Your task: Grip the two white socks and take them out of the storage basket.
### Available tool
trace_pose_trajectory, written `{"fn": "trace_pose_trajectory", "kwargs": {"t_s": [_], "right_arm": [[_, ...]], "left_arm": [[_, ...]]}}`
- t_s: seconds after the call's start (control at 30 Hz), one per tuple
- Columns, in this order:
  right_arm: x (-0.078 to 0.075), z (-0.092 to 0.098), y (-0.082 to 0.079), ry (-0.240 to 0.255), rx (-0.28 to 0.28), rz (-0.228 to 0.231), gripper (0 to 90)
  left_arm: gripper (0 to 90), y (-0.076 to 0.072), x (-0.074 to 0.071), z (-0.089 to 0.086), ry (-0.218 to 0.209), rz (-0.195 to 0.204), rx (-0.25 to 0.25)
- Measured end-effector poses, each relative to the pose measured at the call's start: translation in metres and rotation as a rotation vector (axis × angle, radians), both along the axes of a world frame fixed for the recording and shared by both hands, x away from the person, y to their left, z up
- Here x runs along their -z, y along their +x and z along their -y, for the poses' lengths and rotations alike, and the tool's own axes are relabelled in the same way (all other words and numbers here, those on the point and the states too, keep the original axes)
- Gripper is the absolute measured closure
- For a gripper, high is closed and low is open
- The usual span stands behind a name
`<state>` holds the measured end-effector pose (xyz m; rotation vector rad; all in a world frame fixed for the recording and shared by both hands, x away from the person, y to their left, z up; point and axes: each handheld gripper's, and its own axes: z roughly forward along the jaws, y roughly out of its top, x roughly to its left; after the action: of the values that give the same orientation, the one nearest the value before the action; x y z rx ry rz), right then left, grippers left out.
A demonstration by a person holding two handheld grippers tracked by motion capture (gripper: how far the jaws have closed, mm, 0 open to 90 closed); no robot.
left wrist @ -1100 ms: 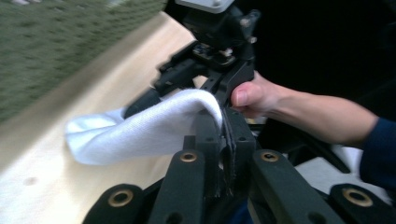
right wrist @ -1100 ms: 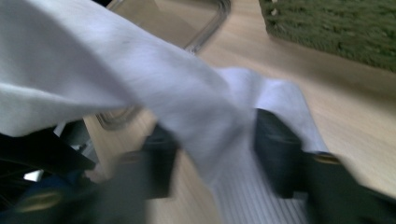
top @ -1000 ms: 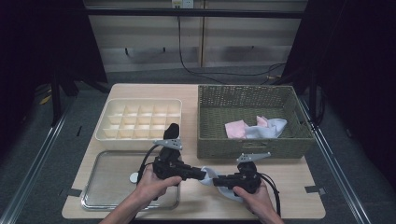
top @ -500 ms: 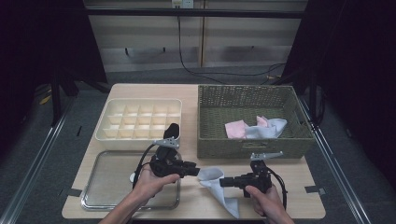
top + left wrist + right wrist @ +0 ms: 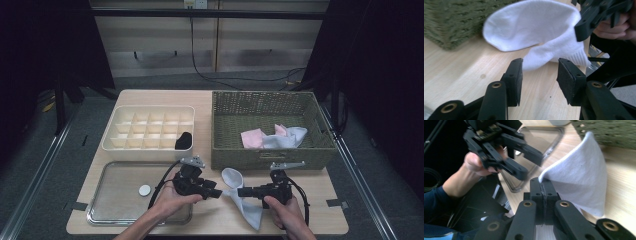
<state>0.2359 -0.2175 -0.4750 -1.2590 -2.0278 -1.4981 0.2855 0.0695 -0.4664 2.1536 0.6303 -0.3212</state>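
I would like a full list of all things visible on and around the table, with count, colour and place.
white sock: 1, white, front of table, between the claws
wicker basket: 1, olive green, right rear of table
clothes in basket: a few, pink and pale blue-white, basket floor
divided box: 1, cream, left rear
dark item: 1, black, box's front right compartment
metal tray: 1, silver, front left
small disc: 1, white, on tray
table: 1, light wood
left claw: 1, black, open beside sock
right claw: 1, black, shut on sock

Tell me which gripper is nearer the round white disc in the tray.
Left. The left gripper hangs over the tray's right edge, just right of the disc. The right gripper is farther right, over bare table, shut on the white sock.
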Motion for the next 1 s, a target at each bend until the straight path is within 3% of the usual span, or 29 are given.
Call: {"fn": "trace_pose_trajectory", "kwargs": {"t_s": [0.23,0.3,0.37,0.43,0.53,0.57,0.63,0.7,0.77,0.83,0.87,1.0], "right_arm": [[-0.003,-0.006,0.002,0.020,-0.016,0.004,89.6],[-0.003,-0.006,0.002,0.028,-0.017,0.002,89.5],[-0.003,-0.006,0.003,0.019,-0.012,0.007,89.5],[-0.003,-0.005,0.004,0.007,0.001,0.006,89.5],[-0.003,-0.003,0.006,0.003,0.016,0.007,89.5],[-0.003,-0.003,0.007,0.002,0.019,0.009,89.5],[-0.005,-0.002,0.007,0.013,0.009,0.011,89.6],[-0.006,-0.003,0.007,0.016,0.007,0.014,89.5],[-0.008,-0.005,0.004,0.018,-0.006,0.015,89.6],[-0.008,-0.006,0.003,0.020,-0.009,0.017,89.5],[-0.008,-0.008,0.002,0.022,-0.015,0.017,89.5],[-0.007,-0.011,0.002,0.023,-0.030,0.006,89.6]], "left_arm": [[51.1,-0.004,0.007,0.014,0.023,0.043,0.032],[59.6,-0.006,0.008,0.015,0.052,0.067,0.047],[78.0,-0.007,0.008,0.016,0.039,0.032,0.074],[88.1,-0.010,0.006,0.017,0.030,0.023,0.096],[90.0,-0.015,0.002,0.017,0.002,-0.008,0.128],[90.0,-0.016,0.000,0.016,0.010,0.002,0.133],[90.0,-0.017,-0.002,0.015,0.041,0.048,0.095],[85.9,-0.014,-0.001,0.012,0.046,0.053,0.072],[68.2,-0.009,0.001,0.009,0.034,0.049,0.058],[59.7,-0.008,0.002,0.009,0.039,0.053,0.057],[54.9,-0.010,0.003,0.011,0.044,0.074,0.057],[47.6,-0.008,0.010,0.018,0.065,0.094,0.050]]}}
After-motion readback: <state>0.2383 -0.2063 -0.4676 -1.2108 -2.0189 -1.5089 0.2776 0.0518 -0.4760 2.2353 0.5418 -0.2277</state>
